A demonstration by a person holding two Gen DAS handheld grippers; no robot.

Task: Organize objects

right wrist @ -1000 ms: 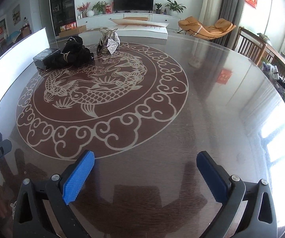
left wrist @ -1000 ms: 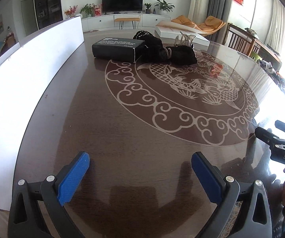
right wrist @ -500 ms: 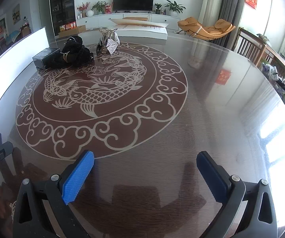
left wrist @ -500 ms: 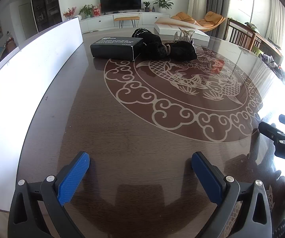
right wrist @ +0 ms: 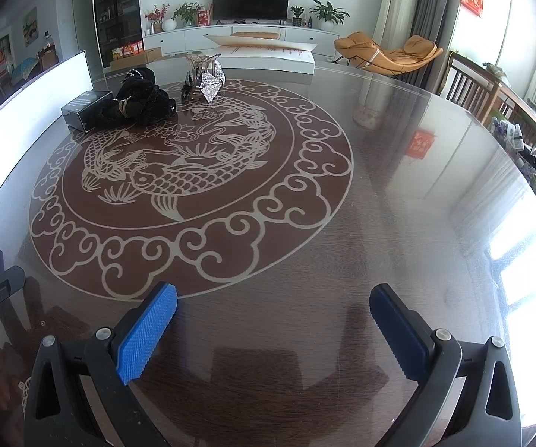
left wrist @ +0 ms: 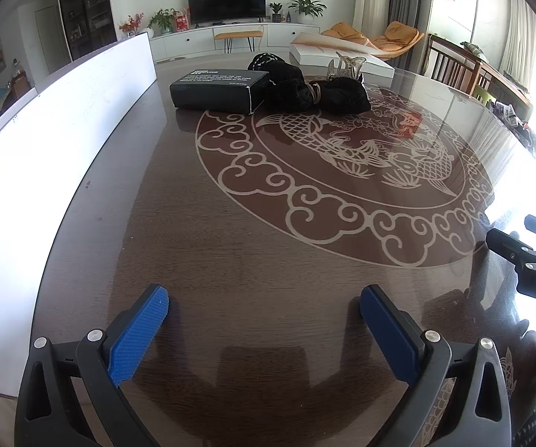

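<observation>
Reaching is the step in hand. Left tool [left wrist: 264, 329] and right tool [right wrist: 273, 329] are held apart, empty. The far box [left wrist: 219, 91] must be approached next

Each gripper [left wrist: 264, 320] [right wrist: 273, 316] has black arms, silver screws, ribbed blue pads [left wrist: 137, 335].

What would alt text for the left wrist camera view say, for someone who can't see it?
The open left gripper hangs empty over a dark round table inlaid with a pale fish pattern. At the far side lie a black box and a black cloth bundle. The right gripper shows at the right edge.
</observation>
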